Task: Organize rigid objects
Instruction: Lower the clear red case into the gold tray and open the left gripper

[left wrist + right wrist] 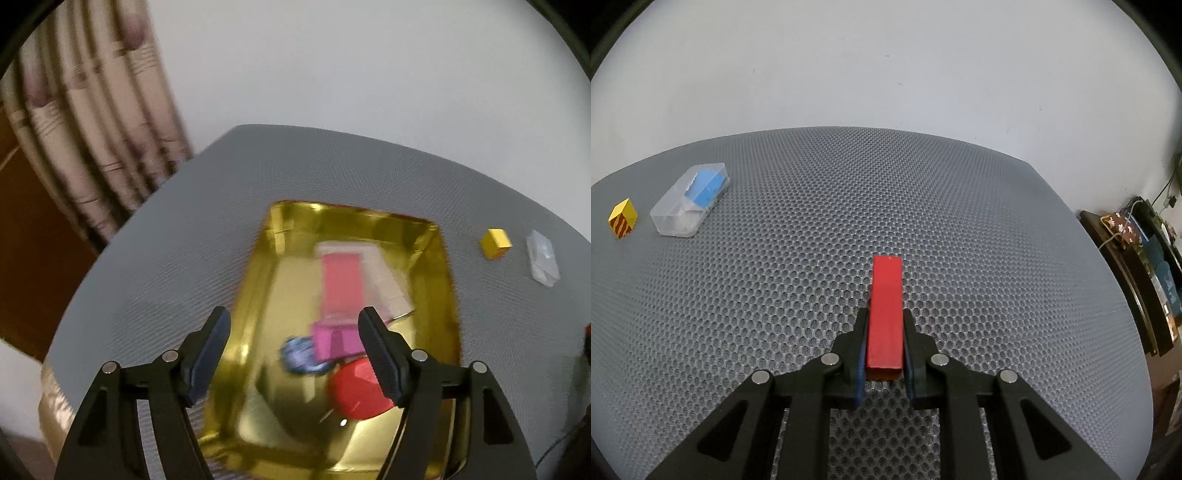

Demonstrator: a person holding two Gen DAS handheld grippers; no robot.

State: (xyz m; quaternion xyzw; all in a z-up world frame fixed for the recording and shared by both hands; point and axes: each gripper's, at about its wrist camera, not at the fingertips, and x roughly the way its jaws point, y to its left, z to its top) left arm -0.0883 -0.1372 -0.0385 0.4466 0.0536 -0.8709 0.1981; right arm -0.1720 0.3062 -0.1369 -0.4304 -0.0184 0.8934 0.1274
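My left gripper [295, 317] hangs open above a shiny gold tray [439, 280], nothing between its fingers. In the tray lie a pink bar [340, 284], a magenta block [334, 341], a red faceted piece [354, 391], a blue-patterned piece [299, 354] and a pale box [384, 277]. The left wrist view is blurred. My right gripper [885, 314] is shut on a long red block [884, 314], which points away over the grey mesh table [775, 295]. A yellow cube [623, 218] [495, 243] and a clear case [690, 198] [542, 260] holding a blue piece lie on the table, apart from both grippers.
Striped curtains [92, 140] and a brown wooden panel [29, 266] stand left of the table. A dark shelf [1137, 266] with clutter sits at the right, past the table's edge. A plain white wall [886, 66] rises behind the table.
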